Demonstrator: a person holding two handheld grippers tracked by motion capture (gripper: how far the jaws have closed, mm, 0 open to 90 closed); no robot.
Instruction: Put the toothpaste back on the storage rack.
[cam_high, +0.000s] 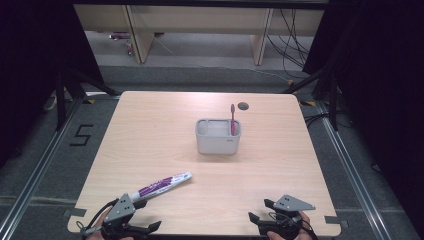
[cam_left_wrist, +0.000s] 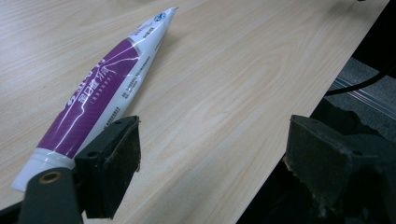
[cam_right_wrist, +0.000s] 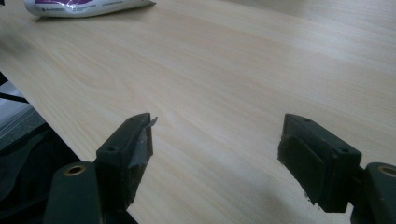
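wide bare wood across the table (cam_high: 150, 130) — left half and the whole near-right strip are free to pass. grey holder (cam_high: 218, 136) stands mid-table, right of centre, a pink toothbrush (cam_high: 232, 119) sticking up from its right compartment. toothpaste tube (cam_high: 161, 186) lies slanted at near-left, just beside the left gripper (cam_high: 145, 231) — blocks that corner. right gripper (cam_high: 260, 214) has bare wood ahead.

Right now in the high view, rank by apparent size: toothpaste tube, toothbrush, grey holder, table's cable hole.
1. Grey holder, the bulkiest.
2. Toothpaste tube, longer but slimmer; it lies nearer the camera, so the top two are unsure.
3. Toothbrush, only the part above the holder shows.
4. Cable hole, smallest.
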